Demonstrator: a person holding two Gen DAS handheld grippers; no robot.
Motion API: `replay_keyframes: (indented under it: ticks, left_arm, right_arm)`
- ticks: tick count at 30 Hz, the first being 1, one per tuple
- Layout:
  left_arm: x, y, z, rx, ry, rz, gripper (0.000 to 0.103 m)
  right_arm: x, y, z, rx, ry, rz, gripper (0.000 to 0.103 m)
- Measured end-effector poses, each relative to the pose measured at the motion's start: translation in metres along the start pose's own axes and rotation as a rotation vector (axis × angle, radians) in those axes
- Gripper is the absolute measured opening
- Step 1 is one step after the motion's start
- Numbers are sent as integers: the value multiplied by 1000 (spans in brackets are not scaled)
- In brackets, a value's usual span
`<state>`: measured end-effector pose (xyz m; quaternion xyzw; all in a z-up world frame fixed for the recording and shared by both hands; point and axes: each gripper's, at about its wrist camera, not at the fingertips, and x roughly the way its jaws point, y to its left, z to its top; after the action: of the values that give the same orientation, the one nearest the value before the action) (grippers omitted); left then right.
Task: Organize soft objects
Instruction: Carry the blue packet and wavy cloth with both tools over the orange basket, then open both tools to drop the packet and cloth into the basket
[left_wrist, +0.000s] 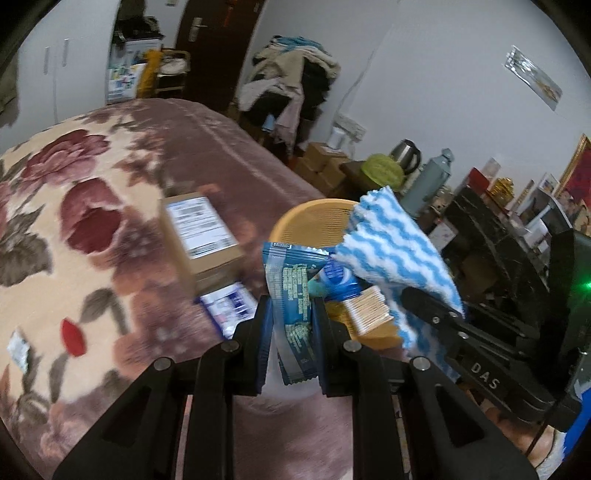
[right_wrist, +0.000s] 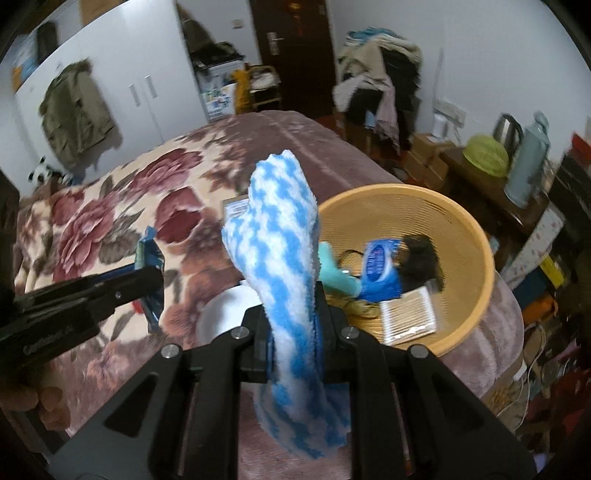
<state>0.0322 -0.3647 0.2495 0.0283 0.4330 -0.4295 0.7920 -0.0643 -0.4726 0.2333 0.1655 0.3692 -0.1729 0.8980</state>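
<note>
left gripper (left_wrist: 291, 314) is matte black with blue finger pads (left_wrist: 265, 339) and silver screws; right gripper (right_wrist: 293, 332) matches, white "das" lettering along its arm.

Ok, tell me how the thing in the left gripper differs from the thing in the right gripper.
The left gripper holds a flat, glossy blue packet with printed text; the right gripper holds a fluffy blue-and-white cloth with a wavy pattern. The packet keeps a stiff, straight shape, while the cloth droops below the gripper. Both are clamped and lifted beside the orange basket.
</note>
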Motion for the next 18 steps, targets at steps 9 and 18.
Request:
replay_keyframes:
  ticks: [9, 18]
  left_arm:
    - [69, -56, 31, 36, 64, -78, 21]
    - [119, -61, 43, 2, 113, -105, 59]
  right_arm:
    - [16, -70, 19, 144, 19, -50, 17]
    - [60, -120, 24, 310, 90, 12, 18]
